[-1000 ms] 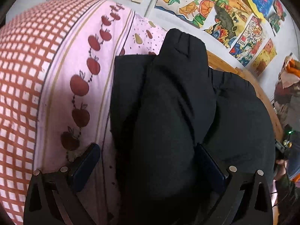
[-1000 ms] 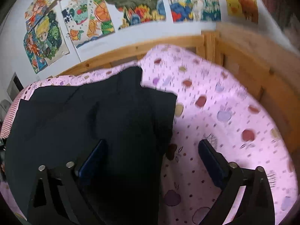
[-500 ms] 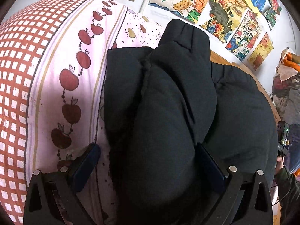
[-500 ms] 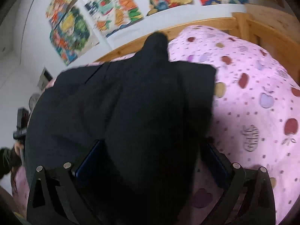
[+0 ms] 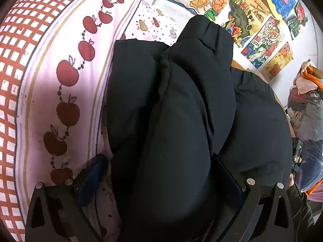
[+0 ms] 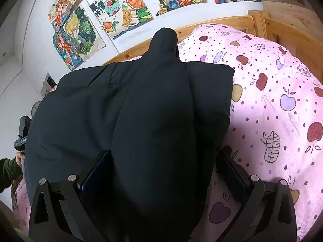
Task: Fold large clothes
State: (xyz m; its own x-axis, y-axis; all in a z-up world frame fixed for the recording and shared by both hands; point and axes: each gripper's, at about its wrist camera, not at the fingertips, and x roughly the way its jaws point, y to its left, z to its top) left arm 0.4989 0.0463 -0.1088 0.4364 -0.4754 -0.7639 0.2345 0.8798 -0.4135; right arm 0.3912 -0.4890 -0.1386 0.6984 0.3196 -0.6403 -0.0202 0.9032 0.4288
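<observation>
A black puffer jacket (image 5: 181, 111) lies on a pink apple-print bed cover (image 5: 66, 92). A puffy fold of it, likely a sleeve, runs up between the wide-apart fingers of my left gripper (image 5: 159, 173). In the right wrist view the same jacket (image 6: 131, 111) spreads over the pink cover (image 6: 272, 104), and another thick fold fills the gap of my right gripper (image 6: 163, 169). Both grippers have their jaws wide, with fabric bulging between the pads (image 6: 94, 171). I cannot tell if either one presses the fabric.
A red-and-white checked cover (image 5: 18, 60) borders the bed on the left. A wooden bed frame (image 6: 282, 26) and a wall with colourful drawings (image 6: 131, 4) stand behind. A person's sleeve and hand (image 6: 12, 167) show at the left edge, and a pile of clothes (image 5: 306, 104) at the right.
Both grippers moved in over the jacket. The right one swung left from the pink cover, so a thick black fold now lies between its fingers. The jacket fills more of both views.
</observation>
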